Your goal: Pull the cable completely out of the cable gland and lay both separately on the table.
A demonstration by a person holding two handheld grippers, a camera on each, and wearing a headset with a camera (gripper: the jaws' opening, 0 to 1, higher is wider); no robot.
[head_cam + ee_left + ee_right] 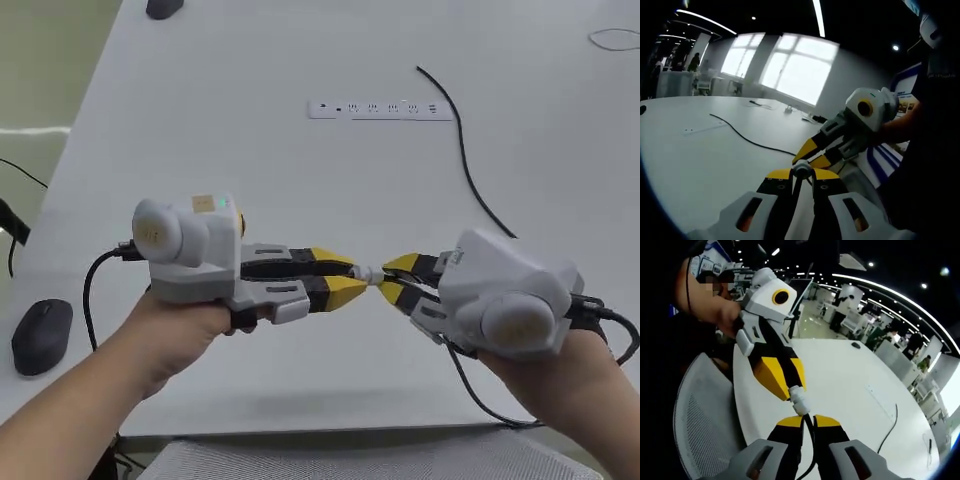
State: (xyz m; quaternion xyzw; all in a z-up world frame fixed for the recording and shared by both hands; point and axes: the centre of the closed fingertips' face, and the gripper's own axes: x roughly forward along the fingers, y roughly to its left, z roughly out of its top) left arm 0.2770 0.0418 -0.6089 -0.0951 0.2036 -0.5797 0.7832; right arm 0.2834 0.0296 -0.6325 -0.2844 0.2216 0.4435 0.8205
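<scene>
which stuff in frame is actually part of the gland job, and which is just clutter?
Job:
- cable gland, clamped in the left gripper
- cable, running between the jaws of the right gripper
- table, where both get laid

Lying about:
- power strip
- loose black cord
- mouse
- second mouse at the far edge

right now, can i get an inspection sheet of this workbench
surface: white table
job's things: cable gland off the table, cable not yet out of it
clutter: power strip, mouse
grippers: left gripper shut on cable gland; right gripper shut on cable
cables: black lead lying on table, running behind right gripper
surroundings: mesh chair, windows
</scene>
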